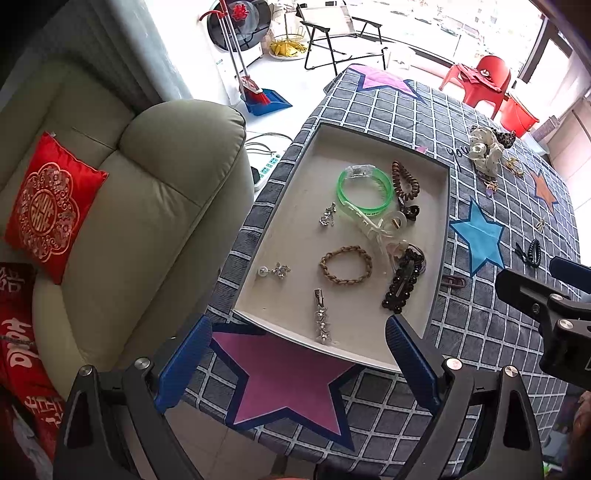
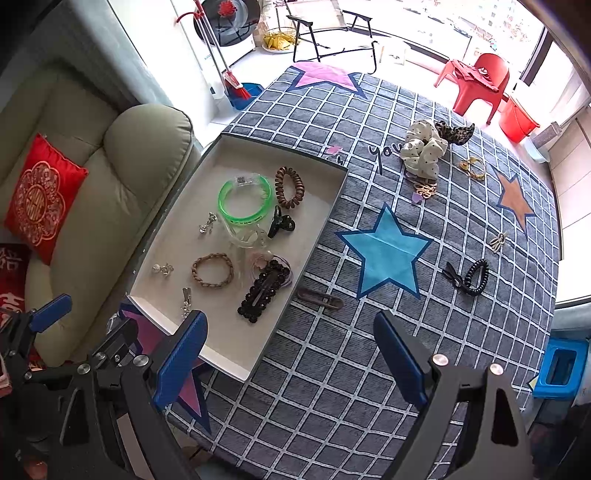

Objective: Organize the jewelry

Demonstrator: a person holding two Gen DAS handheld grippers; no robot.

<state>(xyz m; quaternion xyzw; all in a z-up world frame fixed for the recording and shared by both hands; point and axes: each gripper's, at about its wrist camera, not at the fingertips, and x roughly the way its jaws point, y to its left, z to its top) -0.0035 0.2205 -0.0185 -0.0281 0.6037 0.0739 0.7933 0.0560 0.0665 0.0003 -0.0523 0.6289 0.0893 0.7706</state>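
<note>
A white tray (image 1: 295, 184) (image 2: 207, 177) on the checked tablecloth holds a green bangle (image 1: 365, 190) (image 2: 244, 202), a brown coil tie (image 2: 288, 187), a braided bracelet (image 1: 345, 270) (image 2: 212, 270), a black beaded clip (image 1: 402, 280) (image 2: 263, 290) and small silver pieces. Loose on the cloth lie a brown clip (image 2: 320, 298), a black coil tie (image 2: 476, 277), a white scrunchie (image 2: 424, 149) and gold pieces (image 2: 472, 167). My left gripper (image 1: 297, 363) hangs open near the tray's front edge. My right gripper (image 2: 290, 360) is open above the cloth, right of the tray.
A beige sofa (image 1: 122, 206) with a red cushion (image 1: 50, 205) stands left of the table. Beyond the table are a red chair (image 2: 480, 83), a folding chair (image 2: 325, 26) and a broom with dustpan (image 1: 258, 92). A blue bin (image 2: 561, 363) sits at the right.
</note>
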